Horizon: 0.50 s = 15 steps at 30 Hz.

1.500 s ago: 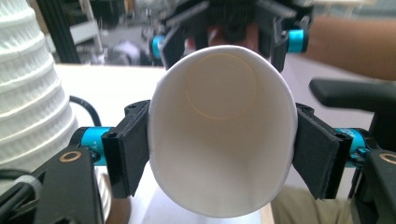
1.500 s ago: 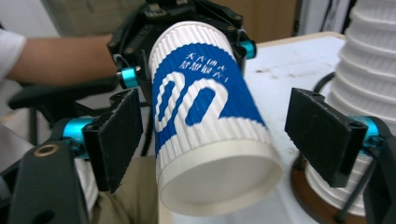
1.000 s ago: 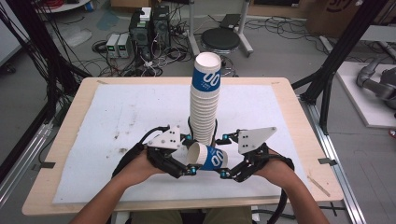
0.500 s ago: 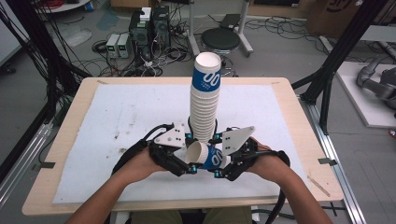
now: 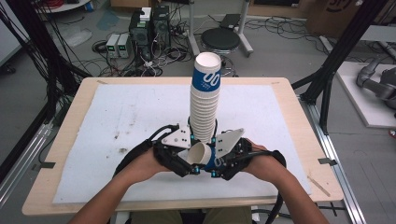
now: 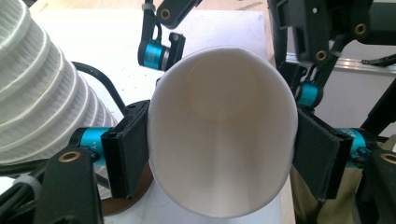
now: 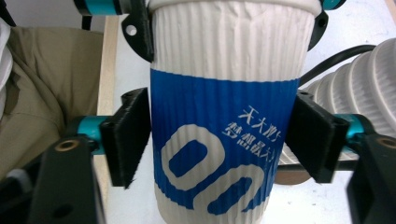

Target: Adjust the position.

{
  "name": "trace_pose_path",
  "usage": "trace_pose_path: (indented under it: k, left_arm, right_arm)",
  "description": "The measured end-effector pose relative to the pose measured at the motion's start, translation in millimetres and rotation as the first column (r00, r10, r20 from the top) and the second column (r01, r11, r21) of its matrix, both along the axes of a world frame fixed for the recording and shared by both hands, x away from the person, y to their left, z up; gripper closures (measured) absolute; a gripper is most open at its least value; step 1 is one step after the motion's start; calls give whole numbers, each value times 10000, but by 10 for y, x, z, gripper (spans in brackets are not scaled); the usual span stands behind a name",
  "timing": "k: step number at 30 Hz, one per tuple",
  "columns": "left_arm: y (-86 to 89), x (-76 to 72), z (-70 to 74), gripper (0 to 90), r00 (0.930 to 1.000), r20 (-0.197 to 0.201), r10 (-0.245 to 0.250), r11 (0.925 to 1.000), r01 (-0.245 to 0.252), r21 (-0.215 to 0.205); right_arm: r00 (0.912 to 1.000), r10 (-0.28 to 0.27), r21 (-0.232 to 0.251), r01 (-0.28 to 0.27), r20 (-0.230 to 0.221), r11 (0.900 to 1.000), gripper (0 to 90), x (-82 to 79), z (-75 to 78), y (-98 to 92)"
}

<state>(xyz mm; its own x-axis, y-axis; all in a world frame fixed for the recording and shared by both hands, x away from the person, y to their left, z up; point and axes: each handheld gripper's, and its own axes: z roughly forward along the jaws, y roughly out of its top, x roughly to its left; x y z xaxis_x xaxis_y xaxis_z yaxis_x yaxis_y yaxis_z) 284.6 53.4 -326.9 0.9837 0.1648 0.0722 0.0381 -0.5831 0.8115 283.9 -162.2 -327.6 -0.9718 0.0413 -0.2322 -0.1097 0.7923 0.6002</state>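
Left gripper view looks straight into the cup [image 6: 223, 135]: your left gripper [image 6: 223, 154] squeezes its rim from both sides, bending the mouth into an oval, so you see how thin and soft the paper is. Your right gripper [image 7: 223, 147] has its pads at the ribbed blue band, touching or nearly. Judge it as very light and easy to crush; hold it gently at the ribbed wall, just in front of the stack [image 5: 204, 109].

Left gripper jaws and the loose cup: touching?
Touching. In the left gripper view both pads of the left gripper press the rim of the cup from either side, squeezing its mouth into an oval.
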Motion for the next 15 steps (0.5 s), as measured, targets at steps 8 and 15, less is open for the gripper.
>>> trace_pose_path:
  k: [8,15]
  left_arm:
    - [-11,-5,-47,242,10000,-82,-35,9992,31,-399]
    - [78,-23,-78,189,9999,137,20,9817,6,-1906]
  right_arm:
    - [9997,-17,129,20,-248,9999,289,9,-31,-42]
    - [9978,-201,696,245,-627,9973,284,4,-92,-123]
